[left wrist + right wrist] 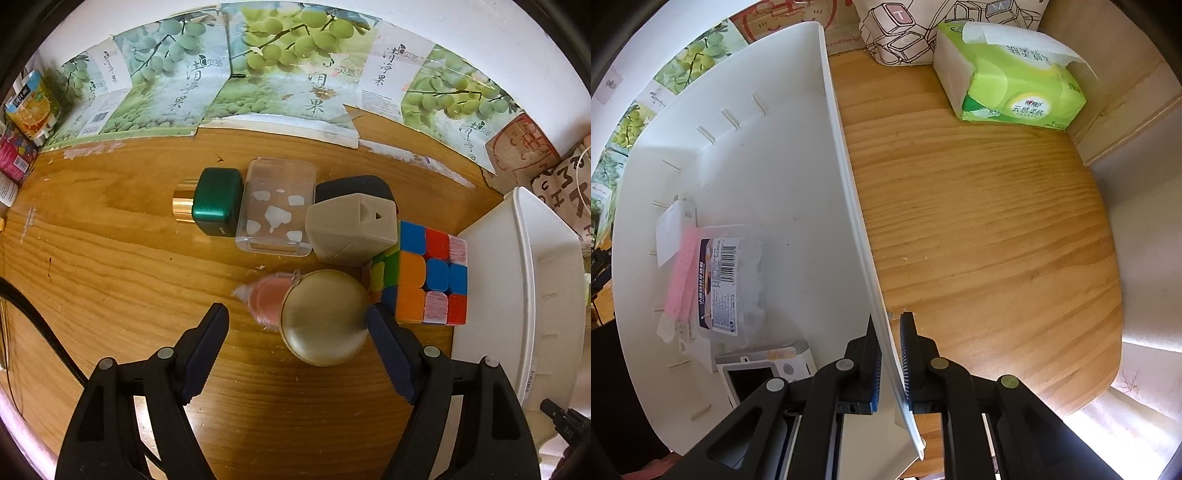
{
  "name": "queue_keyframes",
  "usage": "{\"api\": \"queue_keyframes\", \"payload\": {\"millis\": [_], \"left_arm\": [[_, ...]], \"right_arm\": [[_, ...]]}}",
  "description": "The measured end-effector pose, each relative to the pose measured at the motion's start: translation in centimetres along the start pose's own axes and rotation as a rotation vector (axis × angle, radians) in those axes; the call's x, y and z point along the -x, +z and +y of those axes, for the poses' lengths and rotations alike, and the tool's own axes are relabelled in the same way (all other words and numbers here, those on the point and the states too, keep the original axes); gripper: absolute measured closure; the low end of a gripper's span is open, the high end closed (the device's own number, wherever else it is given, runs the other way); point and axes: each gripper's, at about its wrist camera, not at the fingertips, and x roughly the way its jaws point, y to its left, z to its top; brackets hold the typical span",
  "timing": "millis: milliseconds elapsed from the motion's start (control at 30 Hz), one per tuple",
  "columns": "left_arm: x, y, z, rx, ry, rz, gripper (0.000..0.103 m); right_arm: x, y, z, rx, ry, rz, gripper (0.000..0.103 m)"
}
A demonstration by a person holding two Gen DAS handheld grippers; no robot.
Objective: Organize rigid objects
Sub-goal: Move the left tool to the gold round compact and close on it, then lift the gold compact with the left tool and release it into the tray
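In the left wrist view my left gripper (297, 317) is open around a pink bottle with a round gold cap (323, 317) lying on the wooden table (110, 258); the right finger touches the cap. Beyond lie a green and gold bottle (214, 201), a clear plastic box (277, 206), a beige block (351, 229), a dark object (351, 186) and a colour cube (424, 273). In the right wrist view my right gripper (888, 321) is shut on the wall of the white bin (846, 177). The bin holds a labelled clear box (731, 280), a pink item (683, 273) and a small device (761, 373).
The white bin (517, 277) stands at the right of the objects. Grape-print cardboard (258, 74) lines the back. Juice cartons (33, 103) stand at the far left. A green tissue pack (1008, 74) and a printed bag (916, 26) lie beyond the bin.
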Motion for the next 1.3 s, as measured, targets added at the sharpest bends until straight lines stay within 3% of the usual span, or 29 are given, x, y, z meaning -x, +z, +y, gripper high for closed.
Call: {"api": "queue_keyframes", "payload": {"millis": [533,700,800,1033,1300], "left_arm": [[-0.9,-0.3,-1.0,-0.051,0.005,0.027,0.023],[-1.3,-0.1,-1.1,-0.051,0.003,0.034,0.031],[-1.2,0.1,-1.4,-0.066,-0.018,0.028,0.044],[-1.2,0.4,-0.5,-0.045,-0.067,0.058,0.044],[0.2,-1.5,-0.3,-0.057,-0.075,0.061,0.044]], "right_arm": [[0.2,-0.3,0.5,-0.017,-0.01,-0.007,0.091],[0.3,-0.5,0.5,-0.028,-0.013,-0.006,0.09],[0.3,-0.5,0.6,-0.029,-0.021,-0.005,0.09],[0.3,-0.6,1.0,-0.038,-0.037,-0.013,0.089],[0.4,-1.0,0.2,-0.059,0.008,-0.032,0.091]]}}
